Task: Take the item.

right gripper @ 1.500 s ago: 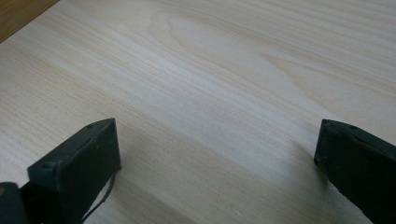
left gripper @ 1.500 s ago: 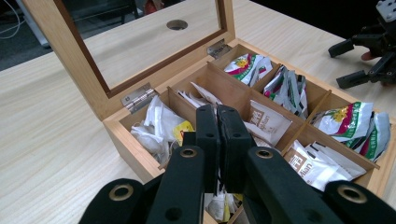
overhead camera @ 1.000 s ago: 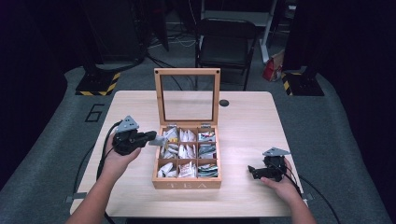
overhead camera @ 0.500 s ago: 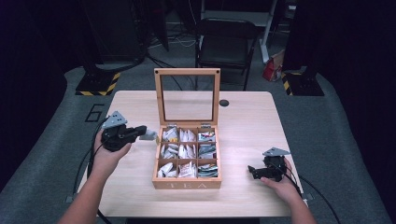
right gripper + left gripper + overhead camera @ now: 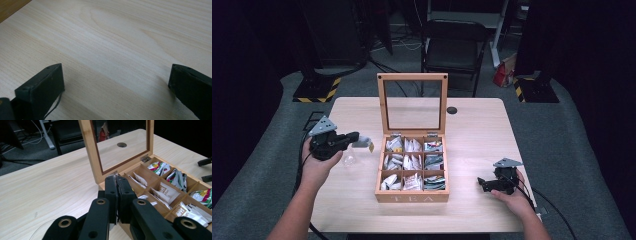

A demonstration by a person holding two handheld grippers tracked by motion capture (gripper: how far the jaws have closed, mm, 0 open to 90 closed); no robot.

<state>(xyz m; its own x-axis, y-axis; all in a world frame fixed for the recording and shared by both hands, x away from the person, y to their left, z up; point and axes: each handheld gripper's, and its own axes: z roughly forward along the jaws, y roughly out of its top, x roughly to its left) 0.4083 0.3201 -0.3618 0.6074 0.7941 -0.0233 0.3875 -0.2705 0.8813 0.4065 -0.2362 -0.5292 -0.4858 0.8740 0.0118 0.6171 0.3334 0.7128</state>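
A wooden tea box [image 5: 412, 197] stands open mid-table, its glass lid [image 5: 412, 104] upright. Its compartments hold several tea bags [image 5: 412, 161]. My left gripper [image 5: 356, 136] hovers left of the box, shut on a pale tea bag [image 5: 363, 143] with a small yellow tag hanging from it. In the left gripper view the jaws [image 5: 117, 178] are pressed together, with the box's lid frame [image 5: 86, 135] and packets [image 5: 166, 191] beyond. My right gripper [image 5: 484, 184] rests at the table's front right, open, over bare wood [image 5: 115, 82].
What looks like a small clear glass [image 5: 348, 159] sits on the table just below the left gripper. A round cable hole [image 5: 452, 110] lies behind the box. A black chair [image 5: 454, 47] stands past the far edge.
My left gripper has pulled away from the box's left compartments and moved left with the tea bag. The right gripper has stayed put.
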